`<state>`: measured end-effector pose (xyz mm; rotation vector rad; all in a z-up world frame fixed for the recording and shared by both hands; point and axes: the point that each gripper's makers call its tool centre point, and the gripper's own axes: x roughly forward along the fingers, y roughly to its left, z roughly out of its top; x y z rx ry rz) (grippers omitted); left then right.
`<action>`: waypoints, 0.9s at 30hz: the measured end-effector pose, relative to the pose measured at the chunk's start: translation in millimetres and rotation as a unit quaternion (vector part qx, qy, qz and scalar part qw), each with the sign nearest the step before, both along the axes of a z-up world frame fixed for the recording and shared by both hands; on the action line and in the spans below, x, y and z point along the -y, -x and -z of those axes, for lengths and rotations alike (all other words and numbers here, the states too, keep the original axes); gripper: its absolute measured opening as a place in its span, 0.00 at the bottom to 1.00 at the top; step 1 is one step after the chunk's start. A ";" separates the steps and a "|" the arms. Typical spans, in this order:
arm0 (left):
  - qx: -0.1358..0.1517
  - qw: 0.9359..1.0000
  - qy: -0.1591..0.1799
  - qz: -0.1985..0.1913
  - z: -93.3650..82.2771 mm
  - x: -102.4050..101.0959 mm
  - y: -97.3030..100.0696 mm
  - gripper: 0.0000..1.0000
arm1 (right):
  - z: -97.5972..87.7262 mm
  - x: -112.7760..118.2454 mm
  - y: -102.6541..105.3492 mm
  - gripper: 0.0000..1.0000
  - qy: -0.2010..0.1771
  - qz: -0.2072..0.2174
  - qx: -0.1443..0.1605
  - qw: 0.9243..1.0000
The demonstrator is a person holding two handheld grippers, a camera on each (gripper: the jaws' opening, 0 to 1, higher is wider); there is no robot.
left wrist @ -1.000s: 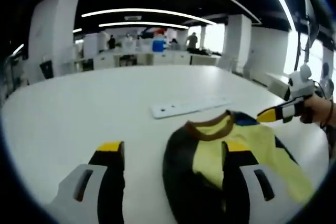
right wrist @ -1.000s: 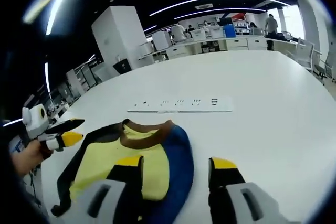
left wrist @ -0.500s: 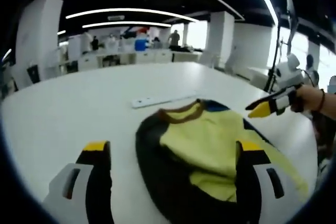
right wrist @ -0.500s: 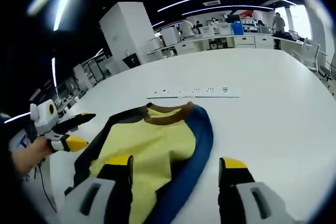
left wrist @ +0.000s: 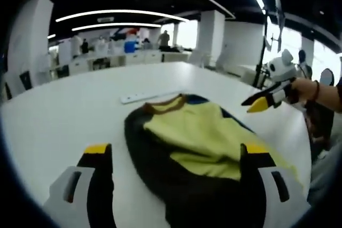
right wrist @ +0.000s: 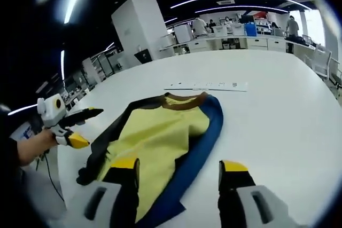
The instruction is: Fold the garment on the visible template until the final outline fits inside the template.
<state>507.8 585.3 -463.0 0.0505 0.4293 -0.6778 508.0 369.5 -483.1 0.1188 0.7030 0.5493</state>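
Left gripper (left wrist: 173,156): its jaws are standing wide apart and gripping nothing, hanging over the near hem.
Garment (left wrist: 197,142): a yellow shirt with a black side, a blue side and a brown collar is lying partly folded on the white table (left wrist: 69,110), centre to 4 o'clock in the left gripper view, centre to 7 o'clock in the right gripper view.
Strip (right wrist: 207,85): a flat white strip is lying just past the collar, at 12 o'clock from it.
Right gripper (right wrist: 179,172): its jaws are also gaping and empty, straddling the blue edge.
Template: I cannot tell its outline.
Risk: a grip on one layer only would probably be dragging the fold open, and a loose sleeve could be spilling outside the outline.
Writing: the strip's marks are too small to read.
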 end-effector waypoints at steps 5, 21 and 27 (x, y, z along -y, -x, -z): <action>-0.010 1.000 -0.011 0.012 8.8 1.0 21.9 0.89 | 4.6 -4.6 18.4 0.55 -0.003 -0.018 -0.002 1.000; -0.035 0.999 -0.030 -0.027 46.8 -21.4 36.0 0.52 | 42.5 1.5 50.5 0.25 0.054 0.000 -0.019 0.998; -0.041 0.999 -0.029 -0.013 51.4 -18.1 38.0 0.33 | 51.7 3.3 50.2 0.24 0.072 0.015 -0.012 0.997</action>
